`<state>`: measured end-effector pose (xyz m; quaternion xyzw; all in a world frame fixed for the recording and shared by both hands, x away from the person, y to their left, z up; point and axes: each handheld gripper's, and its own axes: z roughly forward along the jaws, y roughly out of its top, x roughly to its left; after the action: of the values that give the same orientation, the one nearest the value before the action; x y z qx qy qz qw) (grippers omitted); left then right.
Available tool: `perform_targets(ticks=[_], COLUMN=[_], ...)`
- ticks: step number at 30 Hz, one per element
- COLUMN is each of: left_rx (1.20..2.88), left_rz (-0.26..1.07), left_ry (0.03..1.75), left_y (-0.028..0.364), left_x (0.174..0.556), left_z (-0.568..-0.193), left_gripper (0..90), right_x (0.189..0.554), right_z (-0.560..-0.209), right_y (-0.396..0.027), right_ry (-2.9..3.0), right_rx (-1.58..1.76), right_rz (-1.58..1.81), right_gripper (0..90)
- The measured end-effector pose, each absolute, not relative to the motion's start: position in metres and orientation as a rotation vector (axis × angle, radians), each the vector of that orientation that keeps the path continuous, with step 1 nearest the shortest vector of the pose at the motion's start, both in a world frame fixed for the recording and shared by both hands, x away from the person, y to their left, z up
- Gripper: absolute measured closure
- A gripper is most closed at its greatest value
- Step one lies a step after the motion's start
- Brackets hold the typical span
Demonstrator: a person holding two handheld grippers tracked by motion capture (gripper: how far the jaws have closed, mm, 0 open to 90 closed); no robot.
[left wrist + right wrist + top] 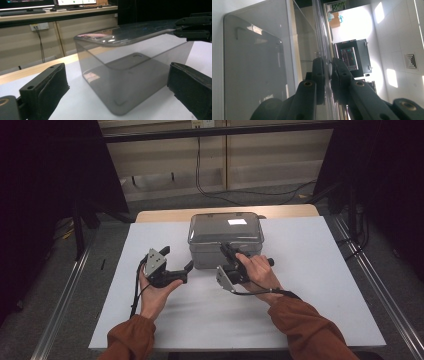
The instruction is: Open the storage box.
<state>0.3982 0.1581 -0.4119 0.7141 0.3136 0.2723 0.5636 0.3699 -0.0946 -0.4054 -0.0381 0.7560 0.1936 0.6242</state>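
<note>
A smoky see-through plastic box [226, 251] with a lid [226, 226] stands on the white mat [310, 270] at the table's middle. My right gripper [226, 249] reaches the box's front top edge. In the right gripper view the gripper [327, 65] has its jaws shut on the thin rim of the lid [321, 30], beside the box wall [254, 62]. My left gripper [177, 258] is held open at the box's front left corner, apart from it. In the left gripper view the box [130, 72] lies ahead between the wide-spread pads [50, 90], and the right gripper [192, 27] pinches the lid at upper right.
The mat covers a wooden table [160, 215] with a bare strip at the back. Metal rails [65, 300] run along both sides on the floor. Cables [240, 192] lie on the floor behind the table, below a cabinet wall.
</note>
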Motion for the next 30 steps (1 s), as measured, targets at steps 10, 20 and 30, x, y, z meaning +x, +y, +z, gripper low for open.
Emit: perform_targets(ticks=[10,20,30], left_rx=[1.687,1.694,1.650], left_rz=[0.645,0.677,0.696], left_ry=[0.735,0.743,0.733], left_y=[0.146,0.135,0.131], left_x=[0.424,0.445,0.450], left_z=[-0.412,-0.417,-0.415], left_gripper=[3.5,5.4,10.2], right_x=[0.372,0.374,0.375], right_z=[-0.401,-0.399,-0.401], right_y=[-0.095,-0.096,-0.095], right_ry=[1.727,1.722,1.726], right_rx=[-0.097,-0.100,-0.106], right_rz=[0.442,0.448,0.444], right_gripper=[82.0,81.7,81.1])
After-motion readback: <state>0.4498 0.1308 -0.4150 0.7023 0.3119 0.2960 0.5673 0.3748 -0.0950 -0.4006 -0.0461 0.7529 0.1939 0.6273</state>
